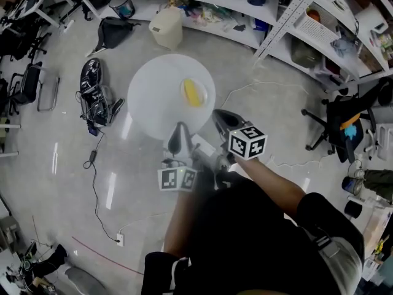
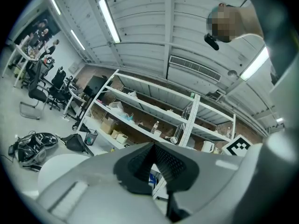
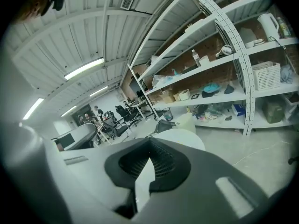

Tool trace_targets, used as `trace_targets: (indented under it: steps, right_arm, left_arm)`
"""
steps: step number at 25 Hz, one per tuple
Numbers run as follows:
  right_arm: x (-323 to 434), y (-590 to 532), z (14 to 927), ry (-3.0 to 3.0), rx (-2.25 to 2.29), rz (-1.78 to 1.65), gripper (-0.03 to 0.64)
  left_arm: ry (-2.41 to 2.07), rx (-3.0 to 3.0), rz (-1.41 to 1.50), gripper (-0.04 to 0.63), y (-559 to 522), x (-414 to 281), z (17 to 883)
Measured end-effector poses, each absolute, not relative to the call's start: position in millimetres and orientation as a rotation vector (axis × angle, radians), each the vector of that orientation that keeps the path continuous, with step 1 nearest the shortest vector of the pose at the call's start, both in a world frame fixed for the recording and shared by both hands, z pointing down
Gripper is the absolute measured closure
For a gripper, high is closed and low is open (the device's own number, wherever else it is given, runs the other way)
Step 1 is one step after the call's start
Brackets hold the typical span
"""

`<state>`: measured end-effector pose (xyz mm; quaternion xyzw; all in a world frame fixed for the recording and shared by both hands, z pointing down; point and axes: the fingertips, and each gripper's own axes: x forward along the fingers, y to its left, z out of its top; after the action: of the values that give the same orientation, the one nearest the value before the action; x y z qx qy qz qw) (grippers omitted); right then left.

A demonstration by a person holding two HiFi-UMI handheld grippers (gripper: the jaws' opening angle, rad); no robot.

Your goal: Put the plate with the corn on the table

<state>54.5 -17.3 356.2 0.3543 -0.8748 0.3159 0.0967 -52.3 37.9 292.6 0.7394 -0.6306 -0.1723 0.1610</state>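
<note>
Corn [image 1: 194,93] on plate [image 1: 153,97]: vis. head view only

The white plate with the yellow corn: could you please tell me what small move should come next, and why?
The yellow corn cob lies on its white plate on the round white table, and the left gripper and right gripper are shut on nothing, so the placing looks done. Probably just draw both back, clear of the table.

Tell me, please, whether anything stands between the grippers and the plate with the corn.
Nothing visible does: the plate with the corn lies on the white table, and only bare tabletop separates it from the left gripper and the right gripper.
</note>
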Motion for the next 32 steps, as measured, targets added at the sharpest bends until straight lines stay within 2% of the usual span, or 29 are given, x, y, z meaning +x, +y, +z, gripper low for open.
trace_targets:
  steps: [9, 32]
  right_arm:
    - [57.5, -2.1, 326.2, -2.670, 1.016, 0.864, 0.607]
    - [56.9, 21.1, 315.9, -2.740, 0.937, 0.736, 0.609]
  left_arm:
    - [-1.784, 2.155, -0.493, 0.591, 45.7, -47.3, 270.7]
    - [-1.761, 2.185, -0.472, 0.591, 57.7, -34.9, 267.6]
